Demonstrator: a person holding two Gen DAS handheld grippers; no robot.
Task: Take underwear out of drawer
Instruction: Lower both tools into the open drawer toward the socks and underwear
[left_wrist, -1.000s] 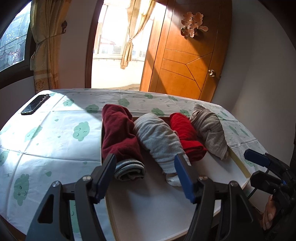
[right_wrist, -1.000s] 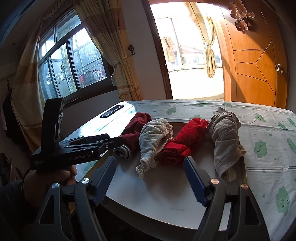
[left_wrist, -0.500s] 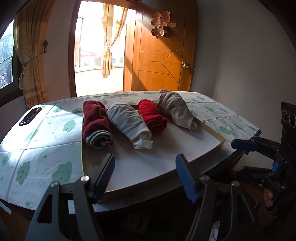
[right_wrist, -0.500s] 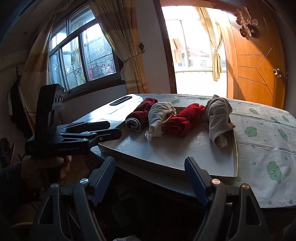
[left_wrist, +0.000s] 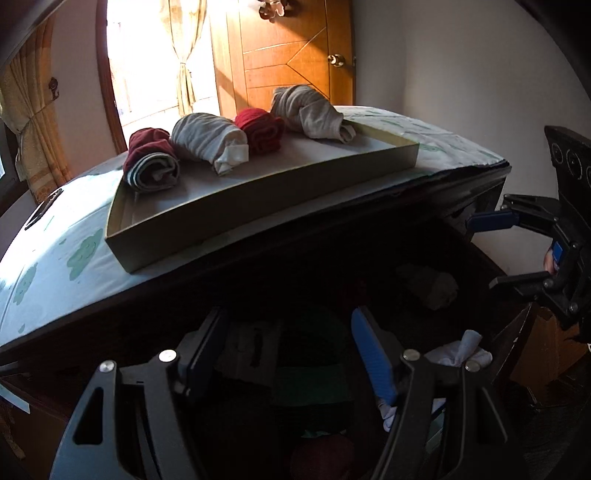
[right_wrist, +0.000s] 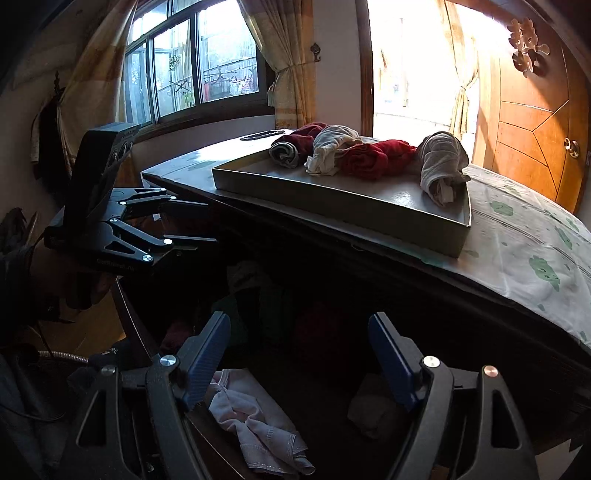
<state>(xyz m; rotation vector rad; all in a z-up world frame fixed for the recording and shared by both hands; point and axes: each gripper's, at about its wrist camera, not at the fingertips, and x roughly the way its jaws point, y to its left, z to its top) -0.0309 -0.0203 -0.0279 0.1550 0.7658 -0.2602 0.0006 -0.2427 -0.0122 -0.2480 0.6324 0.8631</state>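
Black hand-held gripper (right_wrist: 299, 354), blue pads (right_wrist: 205, 363) (silver screws)

Four rolled garments (left_wrist: 221, 142) in one tray (left_wrist: 258, 206); two hand-held grippers (left_wrist: 288, 354).

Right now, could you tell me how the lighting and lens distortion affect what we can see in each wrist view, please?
Left wrist view: the doorway is blown out, the open drawer lies in deep shadow, and the fisheye bends the table edge. Right wrist view: similar glare at the doorway, a pale garment is legible, the remaining drawer contents are murky.
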